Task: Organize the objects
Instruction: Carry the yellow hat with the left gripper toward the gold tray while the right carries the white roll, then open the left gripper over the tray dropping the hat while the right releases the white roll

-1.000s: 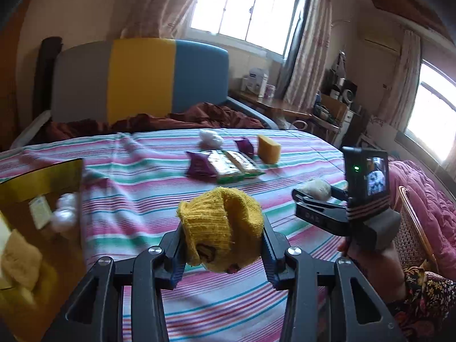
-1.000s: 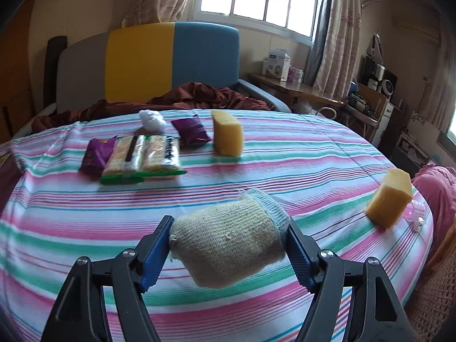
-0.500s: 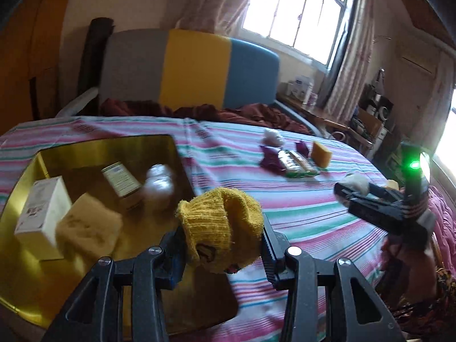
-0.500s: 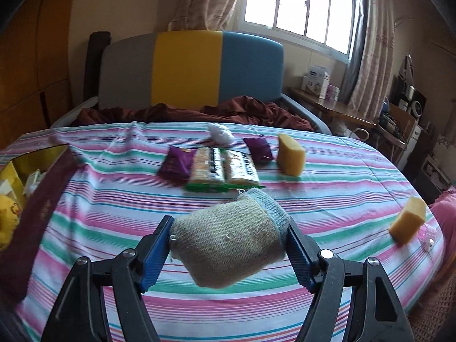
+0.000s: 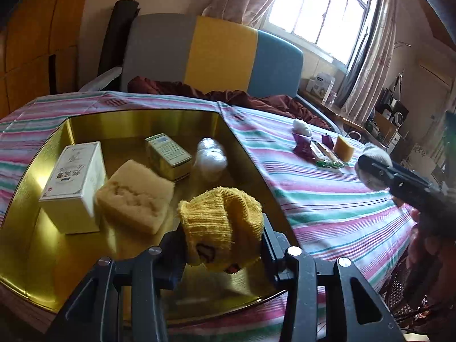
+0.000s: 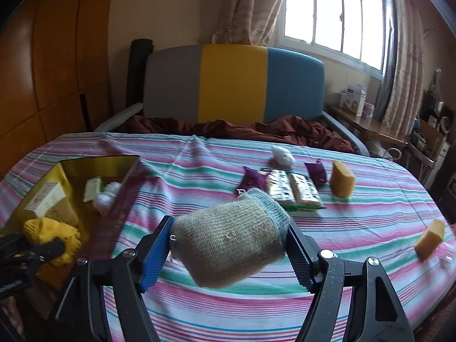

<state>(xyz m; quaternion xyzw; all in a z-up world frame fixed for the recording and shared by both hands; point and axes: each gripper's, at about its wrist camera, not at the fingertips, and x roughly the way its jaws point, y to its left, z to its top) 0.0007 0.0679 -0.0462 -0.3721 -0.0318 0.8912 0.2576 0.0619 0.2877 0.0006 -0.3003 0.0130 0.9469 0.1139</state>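
Note:
My left gripper [image 5: 221, 246] is shut on a rolled yellow sock [image 5: 221, 225] and holds it over the near right corner of a gold tin box [image 5: 40, 154]. The box holds a white carton [image 5: 72, 183], a tan sponge [image 5: 135, 195], a green-white carton [image 5: 168, 155] and a white wad [image 5: 211, 156]. My right gripper [image 6: 229, 252] is shut on a rolled grey-beige sock [image 6: 228, 240], above the striped bedspread [image 6: 356, 213] to the right of the box [image 6: 65, 171]. The yellow sock also shows in the right wrist view [image 6: 52, 239].
Further back on the bed lie snack packets [image 6: 293, 189], two purple pouches [image 6: 252, 181], a white wad [image 6: 282, 155] and a yellow sponge [image 6: 342, 182]. Another yellow sponge [image 6: 430, 238] sits near the right edge. A tricolour headboard [image 6: 233, 82] and a side desk [image 6: 367, 124] stand behind.
Both grippers have swung left with their socks. The gold box has come fully into the left wrist view, and the yellow sock now hangs over it.

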